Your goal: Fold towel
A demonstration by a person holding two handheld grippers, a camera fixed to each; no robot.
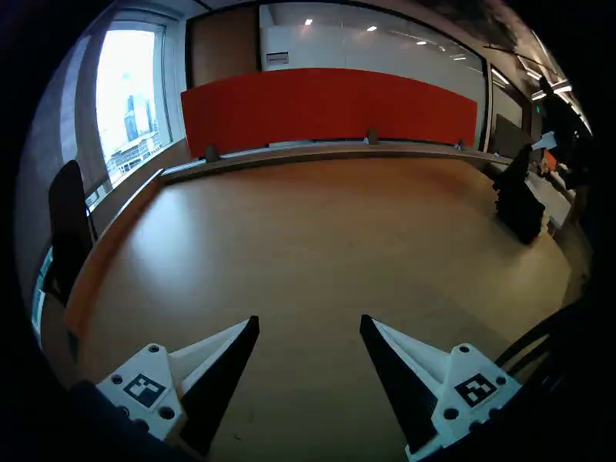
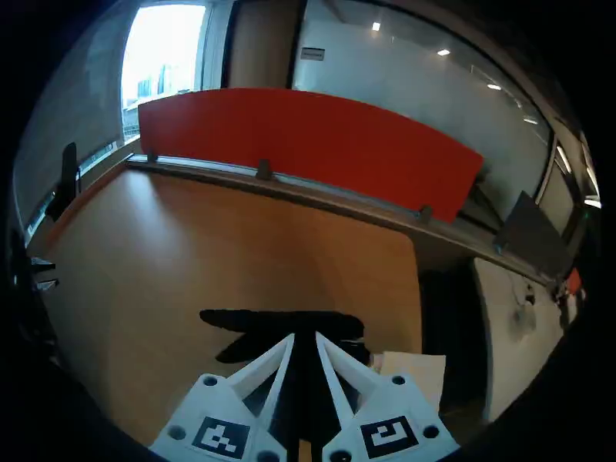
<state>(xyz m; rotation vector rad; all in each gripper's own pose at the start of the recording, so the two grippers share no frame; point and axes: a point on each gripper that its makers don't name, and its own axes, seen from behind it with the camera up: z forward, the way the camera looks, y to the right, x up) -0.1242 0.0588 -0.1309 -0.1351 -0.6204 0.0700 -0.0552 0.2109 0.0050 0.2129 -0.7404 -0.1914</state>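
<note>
Towel [image 2: 254, 317] dark and bunched between the nearly closed fingers of the right gripper [image 2: 304, 336], just above the table [image 2: 154, 246]; left gripper [image 1: 308, 319] spread wide over the table's bare top, gripping nothing; seemingly no fold made yet, all folding left.

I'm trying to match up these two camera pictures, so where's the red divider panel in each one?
Left gripper view: the red divider panel spans the upper middle, behind the wooden table's far edge.
Right gripper view: the panel runs across the upper middle, sloping down to the right, beyond the black towel.
Shared landmark: the bright window, up and left of the panel in both.
</note>
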